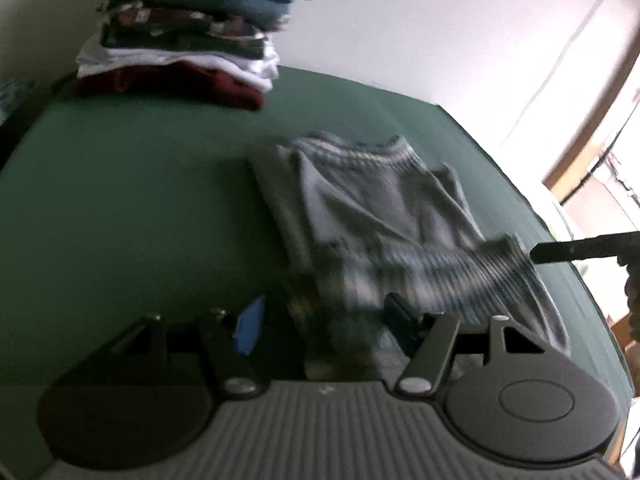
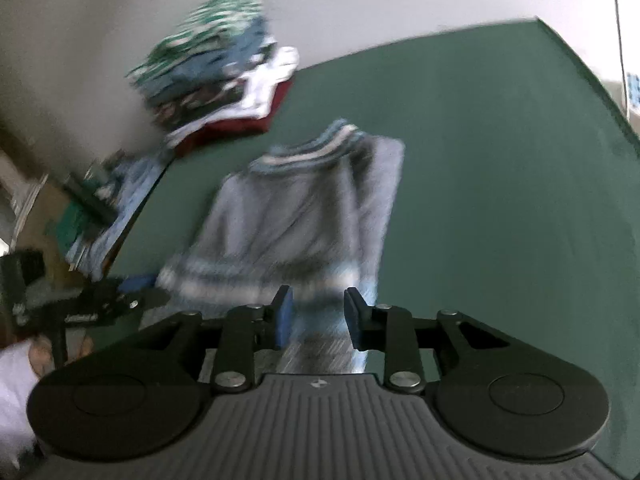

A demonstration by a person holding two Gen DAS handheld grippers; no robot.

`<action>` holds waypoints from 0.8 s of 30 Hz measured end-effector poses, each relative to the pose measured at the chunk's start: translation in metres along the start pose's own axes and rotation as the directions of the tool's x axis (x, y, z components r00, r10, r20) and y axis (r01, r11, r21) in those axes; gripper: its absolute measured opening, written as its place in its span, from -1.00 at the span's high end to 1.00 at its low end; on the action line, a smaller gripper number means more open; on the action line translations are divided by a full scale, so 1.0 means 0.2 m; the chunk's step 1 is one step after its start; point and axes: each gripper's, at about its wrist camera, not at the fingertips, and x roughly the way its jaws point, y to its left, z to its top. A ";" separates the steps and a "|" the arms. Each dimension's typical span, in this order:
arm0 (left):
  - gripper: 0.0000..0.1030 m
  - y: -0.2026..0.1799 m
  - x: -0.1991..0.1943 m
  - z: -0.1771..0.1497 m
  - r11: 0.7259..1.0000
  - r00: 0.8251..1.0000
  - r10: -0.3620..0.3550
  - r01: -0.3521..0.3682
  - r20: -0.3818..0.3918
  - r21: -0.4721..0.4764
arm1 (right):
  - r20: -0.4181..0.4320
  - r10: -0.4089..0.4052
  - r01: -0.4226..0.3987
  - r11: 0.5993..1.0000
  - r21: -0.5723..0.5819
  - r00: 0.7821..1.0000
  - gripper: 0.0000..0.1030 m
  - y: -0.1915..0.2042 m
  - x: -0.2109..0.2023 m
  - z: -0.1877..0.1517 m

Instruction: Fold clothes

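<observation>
A grey knit sweater (image 1: 372,208) with striped collar and hem lies folded narrow on the green table (image 1: 120,184). Its hem is nearest me. The left gripper (image 1: 324,320) is at the hem's left part, fingers wide apart with dark bunched cloth between them. In the right wrist view the sweater (image 2: 296,208) runs away from the right gripper (image 2: 318,312), whose two pads press on the striped hem filling the gap. The left gripper (image 2: 120,292) shows beside the hem's left corner. A dark finger of the right gripper (image 1: 560,251) touches the raised right hem corner. Both views are blurred.
A tall stack of folded clothes (image 1: 188,32) stands at the table's far left corner, also seen as the stack (image 2: 216,68) against the wall. Loose clutter (image 2: 108,208) sits off the table's left edge. A white sleeve (image 2: 16,384) shows at lower left. Bare green tabletop (image 2: 500,160) lies to the right.
</observation>
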 end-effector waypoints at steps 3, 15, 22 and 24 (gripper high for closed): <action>-0.39 0.05 0.06 0.07 1.000 1.000 -0.002 0.002 0.002 -0.026 | -0.015 0.007 -0.006 0.999 0.033 1.000 0.37 -0.06 0.10 0.05; -0.66 0.09 0.29 0.27 0.997 0.996 -0.083 0.082 -0.022 -0.011 | -0.019 0.063 -0.061 0.995 0.073 0.998 0.39 -0.18 0.35 0.23; -0.91 0.14 0.40 0.38 0.986 0.987 -0.158 0.158 0.001 -0.050 | 0.015 0.145 -0.146 0.983 0.115 0.989 0.39 -0.26 0.43 0.32; -0.95 0.17 0.42 0.40 0.979 0.982 -0.189 0.189 0.010 -0.075 | 0.020 0.158 -0.159 0.980 0.116 0.987 0.40 -0.27 0.45 0.34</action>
